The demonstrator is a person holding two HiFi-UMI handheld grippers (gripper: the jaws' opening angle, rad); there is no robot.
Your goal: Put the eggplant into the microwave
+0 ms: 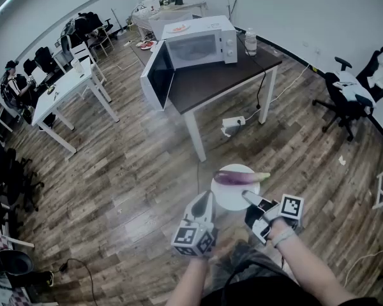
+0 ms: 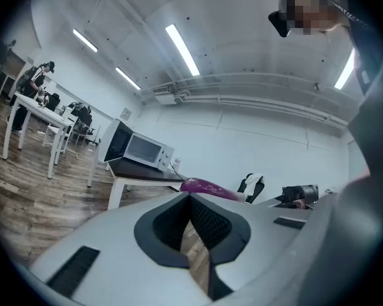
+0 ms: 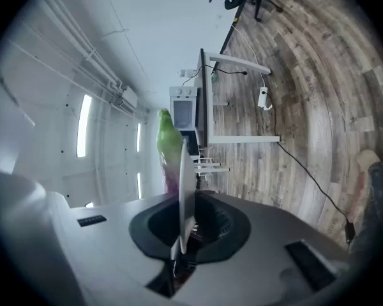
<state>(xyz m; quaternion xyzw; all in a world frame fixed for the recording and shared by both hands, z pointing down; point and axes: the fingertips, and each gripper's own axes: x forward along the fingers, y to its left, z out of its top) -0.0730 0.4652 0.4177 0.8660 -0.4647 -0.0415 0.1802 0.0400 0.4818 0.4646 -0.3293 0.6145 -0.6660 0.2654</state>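
Observation:
A purple eggplant (image 1: 239,178) with a green cap lies on a white plate (image 1: 233,197) that I carry above the wooden floor. My right gripper (image 1: 250,200) is shut on the plate's near right rim. In the right gripper view the plate (image 3: 186,177) runs edge-on between the pads, with the eggplant (image 3: 168,142) behind it. My left gripper (image 1: 206,200) is at the plate's left rim, its jaws a little apart with nothing between them. From the left gripper (image 2: 193,227) the eggplant (image 2: 207,186) shows just beyond the tips. The white microwave (image 1: 195,46) stands ahead, its door (image 1: 158,75) swung open.
The microwave sits on a dark table (image 1: 236,75) with white legs, next to a bottle (image 1: 251,41). A power strip (image 1: 233,123) and cable lie on the floor under it. White desks (image 1: 64,97) stand at the left, an office chair (image 1: 345,94) at the right.

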